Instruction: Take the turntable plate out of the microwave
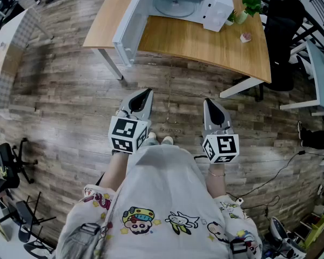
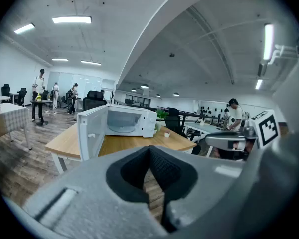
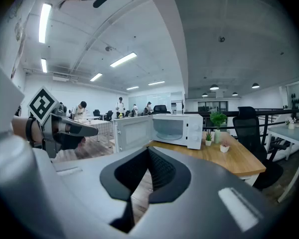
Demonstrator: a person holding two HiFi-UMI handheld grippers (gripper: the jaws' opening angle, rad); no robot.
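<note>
A white microwave (image 1: 191,1) stands on a wooden table (image 1: 205,42) with its door (image 1: 127,28) swung open to the left. Inside it lies the round glass turntable plate (image 1: 174,6), also seen as the plate (image 2: 122,130) and the plate (image 3: 168,136) in the gripper views. My left gripper (image 1: 147,94) and right gripper (image 1: 209,102) hang side by side over the floor, well short of the table. Both are shut with nothing between their jaws. The microwave (image 2: 120,122) sits ahead of the left gripper (image 2: 150,151); the microwave (image 3: 175,129) is ahead of the right gripper (image 3: 148,153).
Small potted plants (image 1: 247,5) and a small cup (image 1: 245,37) stand on the table right of the microwave. A black office chair (image 1: 283,31) is at the table's right. More desks, chairs and standing people (image 2: 40,96) fill the room behind. Cables (image 1: 275,177) trail on the wood floor.
</note>
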